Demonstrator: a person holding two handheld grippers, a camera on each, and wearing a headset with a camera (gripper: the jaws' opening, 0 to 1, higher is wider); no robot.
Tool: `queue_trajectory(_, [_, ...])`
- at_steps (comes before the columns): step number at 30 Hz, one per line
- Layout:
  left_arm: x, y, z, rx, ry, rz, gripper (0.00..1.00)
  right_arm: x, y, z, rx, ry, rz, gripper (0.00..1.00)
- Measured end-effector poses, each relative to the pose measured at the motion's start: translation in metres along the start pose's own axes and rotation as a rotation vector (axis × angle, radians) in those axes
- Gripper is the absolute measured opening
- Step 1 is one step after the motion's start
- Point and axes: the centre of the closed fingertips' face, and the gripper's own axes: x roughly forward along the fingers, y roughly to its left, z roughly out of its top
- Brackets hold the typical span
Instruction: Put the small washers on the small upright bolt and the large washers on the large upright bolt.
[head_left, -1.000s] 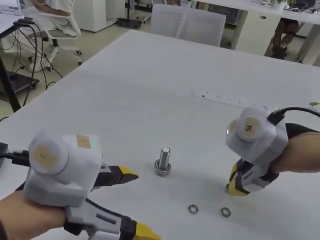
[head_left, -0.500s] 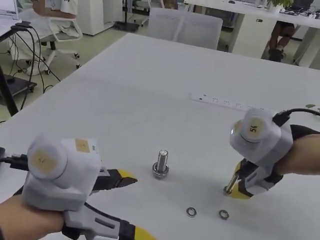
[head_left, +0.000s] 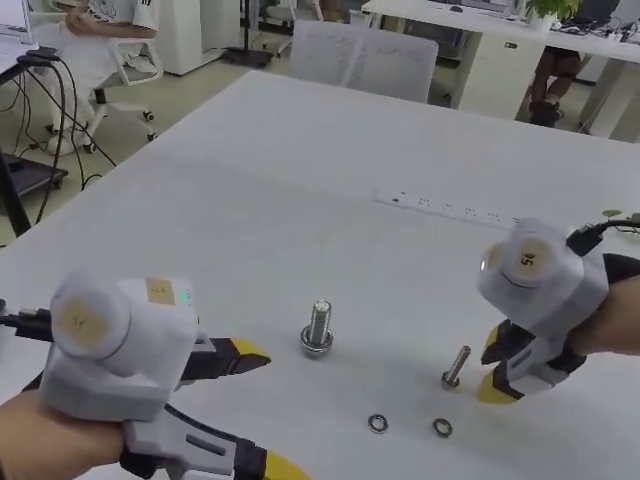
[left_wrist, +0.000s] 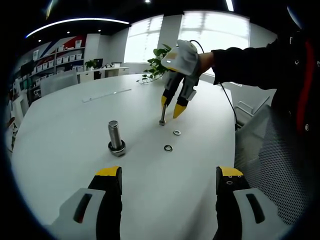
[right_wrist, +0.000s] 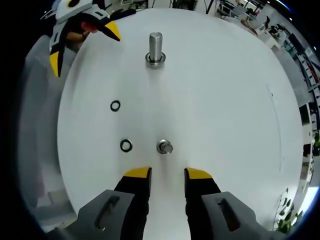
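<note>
Just beside the small upright bolt (head_left: 456, 367) hangs the right gripper (head_left: 497, 370), its jaws parted and holding nothing, with both yellow tips clear of the shank. Close to that bolt on the person's side lies the nearer washer (head_left: 442, 427), flat on the white table (head_left: 300, 200). The farther washer (head_left: 377, 423) lies a little beyond it, toward the left gripper (head_left: 265, 410), whose jaws are spread wide and also empty. The large upright bolt (head_left: 317, 330) stands well apart from the small bolt, on that same left side. From where I stand, the step in hand looks like fetching a washer. I cannot tell whether these two rings are the small or the large kind, so each hole wants matching against a shank first. A thin ring lying flat gives little to bite on, so I'd come down steeply, catch the rim between the tips and close gently. The small bolt merely stands on its head and any brush could topple it, so approach from the side away from it. Let go only once the ring sits around the thread.
</note>
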Motion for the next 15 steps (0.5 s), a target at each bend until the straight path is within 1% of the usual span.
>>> queue_trajectory(6, [0.0,0.0,0.001,0.003,-0.001,0.002,0.76,-0.003,0.005,-0.008,0.017,0.001,-0.003,0.28])
queue_trajectory(15, [-0.001,-0.002,0.004,0.015,-0.005,0.0,0.76,-0.008,0.023,-0.013,0.028,-0.005,0.004,0.29])
